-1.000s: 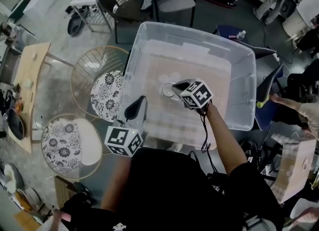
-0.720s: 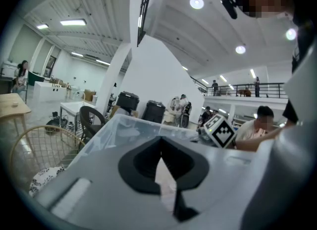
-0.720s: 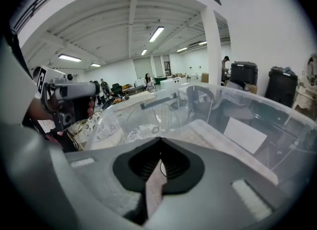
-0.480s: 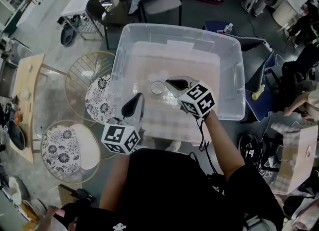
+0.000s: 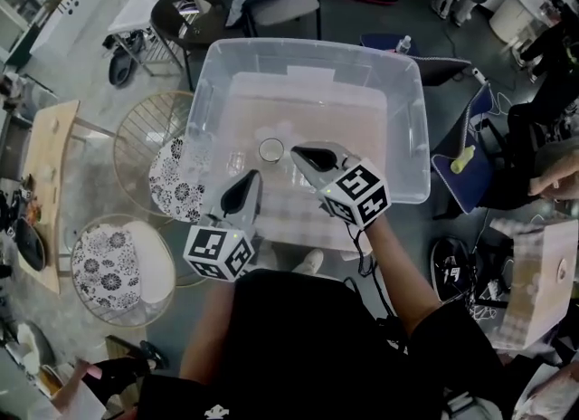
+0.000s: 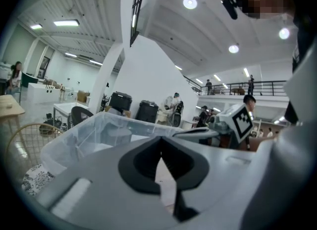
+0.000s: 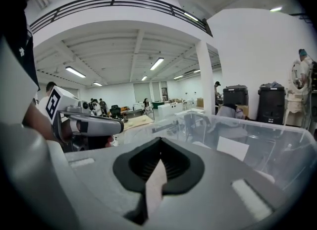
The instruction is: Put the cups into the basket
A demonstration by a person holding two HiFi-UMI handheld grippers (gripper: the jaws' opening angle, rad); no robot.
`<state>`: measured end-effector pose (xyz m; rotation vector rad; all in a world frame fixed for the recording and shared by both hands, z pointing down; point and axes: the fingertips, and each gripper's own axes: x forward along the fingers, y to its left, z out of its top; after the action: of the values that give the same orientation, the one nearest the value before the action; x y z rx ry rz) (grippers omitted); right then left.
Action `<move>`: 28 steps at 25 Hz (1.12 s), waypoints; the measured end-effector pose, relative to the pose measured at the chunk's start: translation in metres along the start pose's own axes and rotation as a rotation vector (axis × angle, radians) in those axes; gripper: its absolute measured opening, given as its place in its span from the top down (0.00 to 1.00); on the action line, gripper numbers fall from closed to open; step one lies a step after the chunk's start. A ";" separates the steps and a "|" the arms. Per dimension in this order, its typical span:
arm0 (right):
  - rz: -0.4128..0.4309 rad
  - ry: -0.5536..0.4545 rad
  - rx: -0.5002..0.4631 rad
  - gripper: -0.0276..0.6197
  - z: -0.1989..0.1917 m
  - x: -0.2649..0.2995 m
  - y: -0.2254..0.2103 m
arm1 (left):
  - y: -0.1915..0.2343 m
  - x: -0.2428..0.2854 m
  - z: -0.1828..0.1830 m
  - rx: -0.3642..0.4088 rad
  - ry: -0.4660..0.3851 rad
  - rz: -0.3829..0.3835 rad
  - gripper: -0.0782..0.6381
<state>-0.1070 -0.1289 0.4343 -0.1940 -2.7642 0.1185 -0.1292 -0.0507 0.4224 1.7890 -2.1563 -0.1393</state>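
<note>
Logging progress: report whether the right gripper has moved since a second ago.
Yes. The right gripper has drawn back from the small clear cup toward the near wall of the large clear plastic bin.

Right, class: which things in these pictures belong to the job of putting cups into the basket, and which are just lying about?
Belongs to the job: clear cup, inside the clear plastic bin; left gripper and right gripper, jaws together, empty.

Lying about: two wire stools with floral cushions; wooden table; black round chair; cardboard box.
</note>
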 end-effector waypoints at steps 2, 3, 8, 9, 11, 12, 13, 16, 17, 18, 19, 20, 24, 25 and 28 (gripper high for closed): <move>0.002 -0.034 0.004 0.95 0.001 -0.010 0.006 | -0.013 -0.002 -0.002 0.026 0.000 0.000 0.88; 0.004 -0.050 0.003 0.95 0.002 -0.015 0.009 | -0.020 -0.003 -0.003 0.050 0.003 -0.002 0.88; 0.003 -0.084 -0.003 0.95 -0.001 -0.034 0.022 | -0.047 -0.007 -0.012 0.147 0.023 0.003 0.88; 0.003 -0.084 -0.006 0.95 -0.002 -0.037 0.025 | -0.050 -0.010 -0.014 0.152 0.025 0.003 0.88; 0.003 -0.093 -0.007 0.95 -0.003 -0.043 0.031 | -0.055 -0.015 -0.018 0.147 0.027 -0.001 0.88; 0.002 -0.100 -0.006 0.95 -0.003 -0.045 0.033 | -0.057 -0.018 -0.020 0.145 0.028 -0.002 0.88; -0.001 -0.110 -0.005 0.95 -0.002 -0.048 0.036 | -0.058 -0.021 -0.022 0.141 0.028 -0.002 0.88; -0.011 -0.141 -0.013 0.95 0.005 -0.055 0.045 | -0.061 -0.027 -0.023 0.115 0.019 -0.010 0.88; -0.014 -0.149 -0.014 0.95 0.007 -0.057 0.047 | -0.062 -0.028 -0.022 0.111 0.015 -0.014 0.88; -0.017 -0.156 -0.014 0.95 0.009 -0.058 0.050 | -0.062 -0.029 -0.020 0.111 0.011 -0.018 0.88; -0.017 -0.163 -0.012 0.95 0.011 -0.059 0.054 | -0.063 -0.030 -0.019 0.113 0.008 -0.023 0.88; -0.016 -0.168 -0.011 0.95 0.013 -0.060 0.058 | -0.063 -0.032 -0.018 0.115 0.004 -0.027 0.88; -0.022 -0.173 -0.018 0.95 0.014 -0.062 0.075 | -0.065 -0.038 -0.013 0.117 -0.015 -0.050 0.88; -0.029 -0.174 -0.019 0.95 0.015 -0.062 0.078 | -0.064 -0.040 -0.012 0.117 -0.018 -0.058 0.88; -0.048 -0.180 -0.017 0.95 0.020 -0.059 0.090 | -0.060 -0.049 -0.008 0.117 -0.027 -0.075 0.88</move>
<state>-0.0492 -0.0495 0.3858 -0.1267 -2.9476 0.1043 -0.0633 -0.0145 0.4037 1.9448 -2.1567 -0.0563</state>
